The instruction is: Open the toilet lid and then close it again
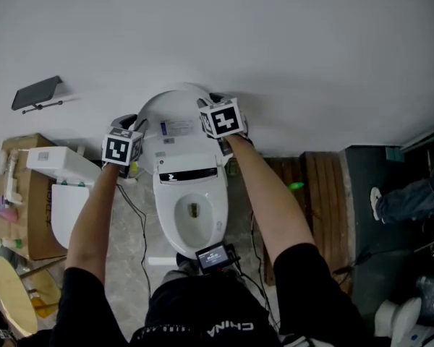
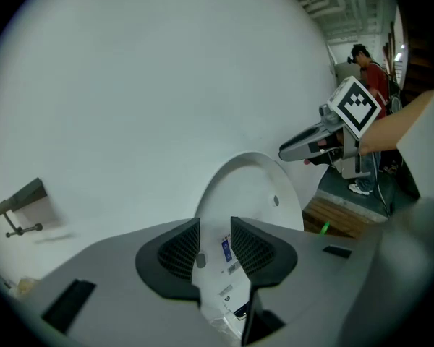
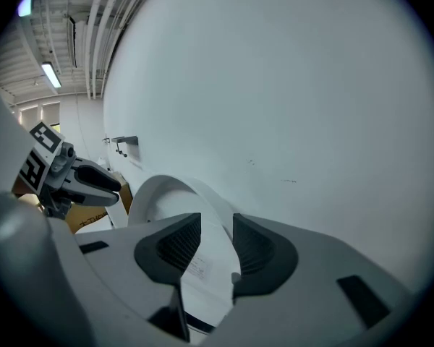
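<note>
**Jaws.** The left gripper point(image 2: 215, 246) has its jaws set narrow, with the left edge of the toilet lid point(image 2: 249, 186) between the pads. I read this as clamped on the lid. The right gripper point(image 3: 217, 246) is likewise narrow. The lid's right rim runs through the gap and fills it, so I read this as clamped too. In the head view the two grippers sit on either side of the lid, the right one a little nearer its top.

**Lid.** It is raised, standing nearly upright and close to the wall point(image 1: 239, 35) behind the toilet. Whether it touches the wall cannot be told. The seat point(image 1: 166, 215) is down and the bowl point(image 1: 193, 210) is exposed.

**Step in hand, by judgement.** This is the opening half of the task, near its end.
- The next move calls for bringing the lid to its rest position with both sides travelling evenly, so the hinge is not twisted.
- The motion then reverses: tip the lid forward and lower it under control rather than letting it fall onto the seat.

**Surface and room.** There is no tabletop. The toilet stands on a pale mottled floor point(image 1: 126, 241), with a loose cable point(image 1: 134, 208) running beside the base.
- **Left:** a cardboard box point(image 1: 29, 194) with a white fixture point(image 1: 61, 194) against it, and a dark bracket point(image 1: 36, 92) fixed to the wall.
- **Right:** a wooden pallet point(image 1: 315, 186). Beyond it, a person's leg and shoe point(image 1: 376, 197) show at the frame edge.

The wall itself is plain white and unmarked.
</note>
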`<state>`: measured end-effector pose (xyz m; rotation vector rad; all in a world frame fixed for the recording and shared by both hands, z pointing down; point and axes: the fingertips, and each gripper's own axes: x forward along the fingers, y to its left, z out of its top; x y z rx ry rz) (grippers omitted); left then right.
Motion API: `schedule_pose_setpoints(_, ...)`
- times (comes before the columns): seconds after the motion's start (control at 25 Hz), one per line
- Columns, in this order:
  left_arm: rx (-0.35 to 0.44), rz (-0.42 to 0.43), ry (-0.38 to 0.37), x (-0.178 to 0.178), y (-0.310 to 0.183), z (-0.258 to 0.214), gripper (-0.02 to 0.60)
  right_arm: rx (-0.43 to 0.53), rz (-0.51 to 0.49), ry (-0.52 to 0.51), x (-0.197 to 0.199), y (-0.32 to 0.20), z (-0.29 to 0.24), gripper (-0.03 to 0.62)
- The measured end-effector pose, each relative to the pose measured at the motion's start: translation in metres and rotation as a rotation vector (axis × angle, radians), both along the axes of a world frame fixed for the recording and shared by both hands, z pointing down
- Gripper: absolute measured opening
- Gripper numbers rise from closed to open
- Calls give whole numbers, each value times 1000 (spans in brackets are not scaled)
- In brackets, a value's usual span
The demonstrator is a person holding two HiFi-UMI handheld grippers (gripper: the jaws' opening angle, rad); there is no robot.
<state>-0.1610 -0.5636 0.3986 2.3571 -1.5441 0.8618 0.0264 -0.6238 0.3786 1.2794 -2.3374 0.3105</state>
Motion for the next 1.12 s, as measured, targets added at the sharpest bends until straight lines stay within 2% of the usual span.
schedule_pose_setpoints(0.08,31,32,7,5,15,-7,132,-4,28,-31,4,17,-6,124)
schedule_pose_setpoints(0.24,86,124,83,14,51,-22,127,-21,40,-130,-3,59,-15,116)
schedule_pose_setpoints(0.4,136,222,148,17,98,-35,56,-28,49,-316,-16,109,-27,27)
schedule_pose_setpoints(0.48,162,262,190,18,122,-42,27,-17,39,-410,-23,137,-32,20)
schedule_pose_setpoints(0.56,188,307,218,20,148,-47,14,22,35,-409,-28,166,-33,14)
schedule_pose_setpoints(0.64,214,349,246,25,174,-53,11,49,21,-357,-31,195,-29,14)
schedule_pose_setpoints(0.84,222,384,320,36,228,-50,9,35,-19,-329,-29,264,-17,14)
schedule_pose_setpoints(0.96,204,380,372,39,259,-44,9,17,-26,-361,-22,291,-17,14)
schedule_pose_setpoints(1.12,212,322,445,33,298,-36,9,-16,-31,-462,-18,316,-17,14)
